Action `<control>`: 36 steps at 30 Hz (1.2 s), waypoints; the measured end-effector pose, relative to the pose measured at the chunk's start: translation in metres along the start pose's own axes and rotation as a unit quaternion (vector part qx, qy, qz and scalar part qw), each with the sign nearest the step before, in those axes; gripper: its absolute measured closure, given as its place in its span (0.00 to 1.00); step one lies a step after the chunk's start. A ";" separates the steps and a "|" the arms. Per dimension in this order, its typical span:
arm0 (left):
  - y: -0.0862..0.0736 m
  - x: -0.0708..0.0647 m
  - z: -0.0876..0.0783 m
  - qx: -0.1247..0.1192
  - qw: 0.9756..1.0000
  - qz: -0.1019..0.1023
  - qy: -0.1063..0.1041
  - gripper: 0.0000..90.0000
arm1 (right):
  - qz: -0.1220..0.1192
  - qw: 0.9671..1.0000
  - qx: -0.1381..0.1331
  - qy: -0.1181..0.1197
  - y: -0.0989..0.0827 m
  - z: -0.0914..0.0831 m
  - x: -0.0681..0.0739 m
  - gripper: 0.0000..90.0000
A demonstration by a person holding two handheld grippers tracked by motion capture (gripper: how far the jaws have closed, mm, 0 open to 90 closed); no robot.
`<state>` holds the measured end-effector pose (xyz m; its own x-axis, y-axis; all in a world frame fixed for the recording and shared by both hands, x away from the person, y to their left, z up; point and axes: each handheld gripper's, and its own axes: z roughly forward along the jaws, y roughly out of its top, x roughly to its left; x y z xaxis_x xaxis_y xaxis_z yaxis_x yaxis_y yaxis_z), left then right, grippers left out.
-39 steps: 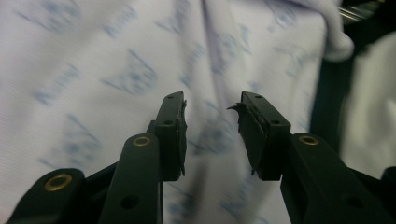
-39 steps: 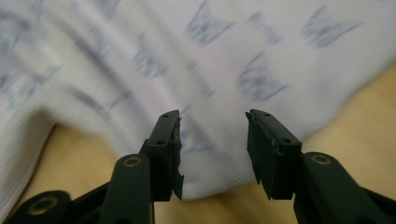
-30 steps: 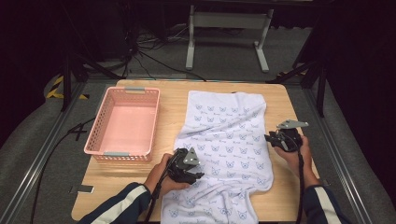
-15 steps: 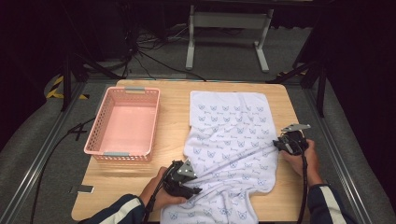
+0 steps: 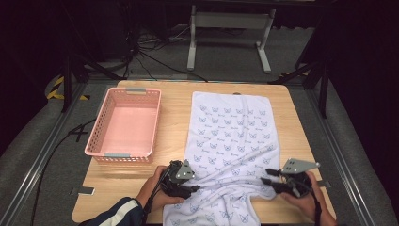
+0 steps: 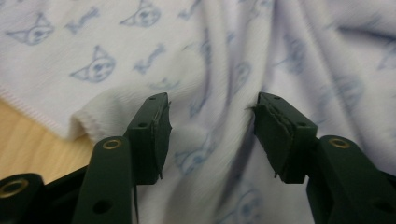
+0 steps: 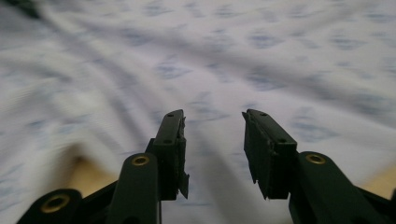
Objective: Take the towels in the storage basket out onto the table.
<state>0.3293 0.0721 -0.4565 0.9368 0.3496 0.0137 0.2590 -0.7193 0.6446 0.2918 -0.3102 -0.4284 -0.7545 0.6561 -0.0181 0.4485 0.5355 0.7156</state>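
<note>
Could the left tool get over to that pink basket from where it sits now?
Probably yes. The left tool sits at the towel's near-left edge with its jaws apart, having just opened further, and only bare table lies between it and the pink basket.

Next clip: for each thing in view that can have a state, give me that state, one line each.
Cloth: far half flat on the table, near end rumpled with folds running between the two claws.
Pink basket: upright, empty.
Left claw: open, jaws just been opening, cloth between them but not pinched.
Right claw: open, jaws just been opening, over the cloth, gripping nothing.
Table: bears the basket and the cloth.
</note>
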 end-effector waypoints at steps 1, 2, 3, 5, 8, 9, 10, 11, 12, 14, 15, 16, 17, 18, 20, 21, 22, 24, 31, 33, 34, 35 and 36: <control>-0.001 0.002 0.002 0.004 1.000 -0.006 -0.006 0.51 | -0.021 0.999 0.024 0.007 -0.002 0.006 0.010 0.67; -0.003 0.002 0.004 0.014 1.000 0.001 -0.003 0.51 | -0.039 0.998 0.042 0.021 -0.003 0.011 0.016 0.68; -0.003 0.002 0.003 0.013 1.000 0.005 -0.004 0.50 | -0.059 0.996 0.059 0.028 -0.006 0.016 0.024 0.69; -0.003 0.001 0.002 0.017 1.000 0.006 -0.007 0.50 | -0.042 0.996 0.073 0.034 -0.010 0.019 0.025 0.69; -0.007 -0.004 0.000 0.016 1.000 0.007 -0.017 0.52 | -0.033 0.995 0.084 0.043 -0.018 0.008 0.021 0.70; -0.009 -0.007 -0.002 0.016 1.000 0.003 -0.020 0.51 | -0.036 0.994 0.096 0.041 -0.022 0.003 0.019 0.70; -0.009 -0.011 -0.005 0.028 0.999 0.010 -0.026 0.52 | -0.035 0.994 0.100 0.039 -0.026 -0.003 0.018 0.70; -0.011 -0.016 -0.007 0.030 0.999 0.016 -0.035 0.52 | -0.029 0.993 0.102 0.041 -0.031 -0.008 0.017 0.70; -0.014 -0.022 -0.008 0.026 0.999 0.017 -0.040 0.52 | -0.025 0.992 0.110 0.051 -0.035 -0.015 0.018 0.70; -0.015 -0.031 -0.015 0.054 0.997 0.034 -0.054 0.53 | -0.023 0.990 0.130 0.057 -0.041 -0.026 0.020 0.70; -0.016 -0.034 -0.017 0.058 0.995 0.032 -0.070 0.53 | -0.019 0.988 0.139 0.067 -0.043 -0.029 0.021 0.70; -0.019 -0.038 -0.018 0.050 0.996 0.020 -0.076 0.53 | -0.025 0.986 0.151 0.070 -0.044 -0.032 0.023 0.68; -0.020 -0.039 -0.018 0.045 0.996 0.019 -0.076 0.52 | -0.032 0.985 0.161 0.059 -0.043 -0.035 0.025 0.66; -0.020 -0.039 -0.018 0.045 0.996 0.019 -0.076 0.51 | -0.032 0.985 0.161 0.059 -0.043 -0.035 0.025 0.66; -0.017 -0.040 -0.020 0.044 0.997 0.030 -0.053 0.49 | -0.033 0.987 0.155 0.042 -0.040 -0.037 0.026 0.61; -0.016 -0.038 -0.019 0.036 0.998 0.023 -0.041 0.44 | -0.020 0.991 0.132 0.023 -0.037 -0.037 0.025 0.62; -0.013 -0.031 -0.018 0.018 0.999 0.015 -0.021 0.42 | -0.012 0.993 0.117 0.021 -0.035 -0.036 0.024 0.64; -0.008 -0.021 -0.014 0.004 1.000 -0.019 -0.023 0.40 | 0.011 0.996 0.084 -0.016 -0.027 -0.028 0.015 0.58; 0.000 -0.006 0.010 0.001 1.000 -0.017 -0.022 0.36 | 0.031 0.997 0.064 -0.028 -0.022 0.009 -0.009 0.58; 0.001 -0.007 0.009 0.004 1.000 -0.018 -0.024 0.37 | 0.026 0.997 0.067 -0.030 -0.021 0.010 -0.009 0.58; 0.000 -0.009 0.007 0.006 1.000 -0.014 -0.025 0.38 | 0.021 0.997 0.066 -0.029 -0.022 0.009 -0.007 0.58; -0.003 -0.013 0.005 0.005 1.000 -0.014 -0.027 0.41 | 0.015 0.997 0.068 -0.022 -0.025 0.006 -0.004 0.58; -0.005 -0.015 0.003 0.009 0.999 -0.016 -0.030 0.41 | 0.009 0.997 0.073 -0.012 -0.028 0.001 0.001 0.57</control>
<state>0.3141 0.0688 -0.4621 0.9404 0.3361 -0.0517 0.2919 -0.7198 0.6298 0.2791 -0.3241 -0.4495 -0.7342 0.6785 -0.0245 0.5284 0.5937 0.6069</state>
